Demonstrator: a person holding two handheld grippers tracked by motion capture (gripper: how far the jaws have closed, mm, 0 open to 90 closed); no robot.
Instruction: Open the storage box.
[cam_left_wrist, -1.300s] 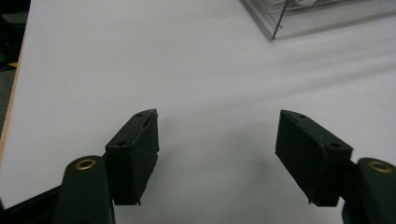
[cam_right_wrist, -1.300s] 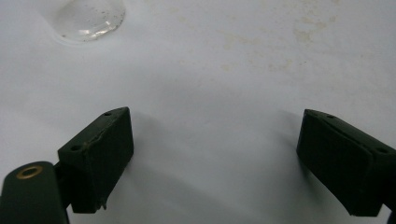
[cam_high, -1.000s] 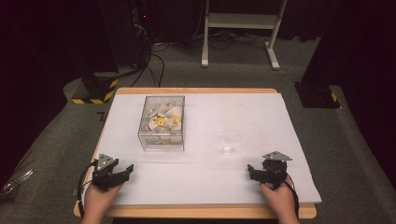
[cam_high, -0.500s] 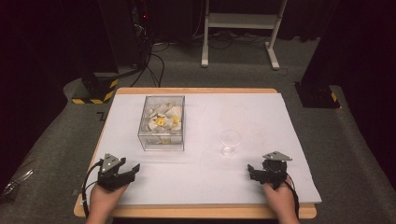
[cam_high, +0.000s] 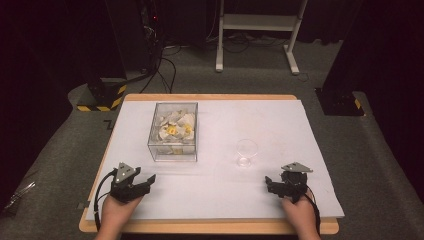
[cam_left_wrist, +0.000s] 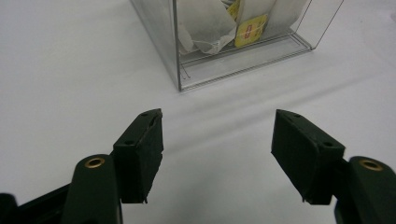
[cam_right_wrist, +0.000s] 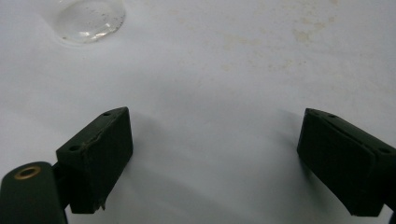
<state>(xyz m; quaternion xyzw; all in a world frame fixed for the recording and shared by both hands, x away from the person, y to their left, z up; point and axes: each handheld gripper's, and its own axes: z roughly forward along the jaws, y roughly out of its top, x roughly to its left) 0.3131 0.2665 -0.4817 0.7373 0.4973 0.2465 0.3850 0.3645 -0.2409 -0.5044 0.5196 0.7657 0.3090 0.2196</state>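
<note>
A clear plastic box (cam_high: 172, 131) of white and yellow tea bags stands on the left half of the white table sheet (cam_high: 220, 125). An empty clear glass (cam_high: 247, 151) stands to its right. My left gripper (cam_high: 145, 182) rests near the front left edge, open, with nothing between its jaws. In the left gripper view the box (cam_left_wrist: 233, 42) lies just beyond the spread jaws of the left gripper (cam_left_wrist: 217, 140). My right gripper (cam_high: 270, 184) sits at the front right, open and empty. In the right gripper view the glass (cam_right_wrist: 88, 18) is ahead and to the left of the right gripper (cam_right_wrist: 215, 140).
The wooden table edge (cam_high: 210, 227) runs along the front under the sheet. Beyond the table are a white stand (cam_high: 260, 30), black cables (cam_high: 162, 65) and a dark base with yellow-black tape (cam_high: 97, 97) on the grey floor.
My left gripper has shifted a little to the right, nearer the box. The right gripper, the box and the glass have stayed put.
</note>
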